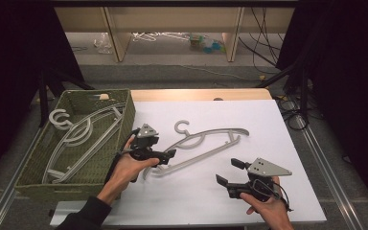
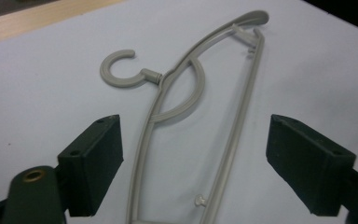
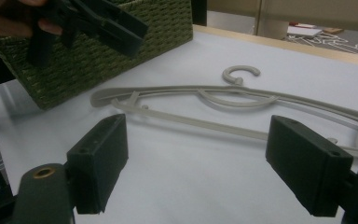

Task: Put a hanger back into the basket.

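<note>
A grey plastic hanger lies flat in the middle of the white table top, hook toward the far side. My left gripper hovers over the hanger's left end. In the left gripper view it is open, and the hanger runs up between the jaws without touching them. My right gripper is open near the front edge, right of the hanger and apart from it. The right gripper view shows that gripper with empty jaws, the hanger beyond them and the left gripper at top left.
A green woven basket stands at the table's left and holds two grey hangers; its wall is close behind the left gripper. A wooden strip borders the far edge. Cables lie off the right side.
</note>
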Tool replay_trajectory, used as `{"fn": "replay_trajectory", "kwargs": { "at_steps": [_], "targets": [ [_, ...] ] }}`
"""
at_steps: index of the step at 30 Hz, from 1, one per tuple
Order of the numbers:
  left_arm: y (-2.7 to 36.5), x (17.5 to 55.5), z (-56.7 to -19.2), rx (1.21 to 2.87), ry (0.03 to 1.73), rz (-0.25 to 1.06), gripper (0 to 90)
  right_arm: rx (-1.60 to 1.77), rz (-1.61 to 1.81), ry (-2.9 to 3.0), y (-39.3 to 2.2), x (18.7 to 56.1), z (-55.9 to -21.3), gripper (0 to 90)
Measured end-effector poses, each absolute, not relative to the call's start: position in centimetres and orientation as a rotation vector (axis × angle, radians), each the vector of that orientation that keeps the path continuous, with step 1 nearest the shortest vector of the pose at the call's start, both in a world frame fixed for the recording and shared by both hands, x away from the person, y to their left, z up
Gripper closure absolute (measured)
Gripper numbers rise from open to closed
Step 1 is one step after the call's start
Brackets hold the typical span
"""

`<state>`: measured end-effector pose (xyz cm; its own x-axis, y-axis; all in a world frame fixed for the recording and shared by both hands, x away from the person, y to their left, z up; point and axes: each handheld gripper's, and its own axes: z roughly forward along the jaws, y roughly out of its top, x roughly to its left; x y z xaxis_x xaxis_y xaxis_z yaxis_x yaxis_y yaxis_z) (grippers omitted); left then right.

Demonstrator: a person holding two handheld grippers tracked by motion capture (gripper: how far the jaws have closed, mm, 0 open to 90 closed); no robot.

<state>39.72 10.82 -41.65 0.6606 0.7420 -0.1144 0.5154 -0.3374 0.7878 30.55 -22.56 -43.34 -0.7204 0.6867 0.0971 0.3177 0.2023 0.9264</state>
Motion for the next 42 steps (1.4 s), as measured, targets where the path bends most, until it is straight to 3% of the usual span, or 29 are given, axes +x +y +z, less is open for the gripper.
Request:
{"fn": "replay_trajectory", "kwargs": {
  "at_steps": [5,14,25,35,42],
  "targets": [
    [9.9,40.9,-42.5,2.169,0.943,0.401,21.1,0.956,1.508,2.156,-22.7,30.5,-43.3,21.9],
    [7.5,42.6,-43.8,2.179,0.983,0.349,25.5,0.958,1.521,2.164,-22.6,30.5,-43.3,21.8],
    [8.0,46.0,-46.3,2.231,1.114,0.289,33.3,0.952,1.51,2.17,-22.6,30.4,-43.2,21.8],
    [7.7,46.6,-47.6,2.319,1.086,0.236,50.6,0.947,1.512,2.171,-22.7,30.4,-43.2,21.8],
    [7.8,46.3,-47.6,2.362,1.024,0.332,77.6,0.946,1.511,2.171,-22.7,30.4,-43.2,21.9]
  ]
}}
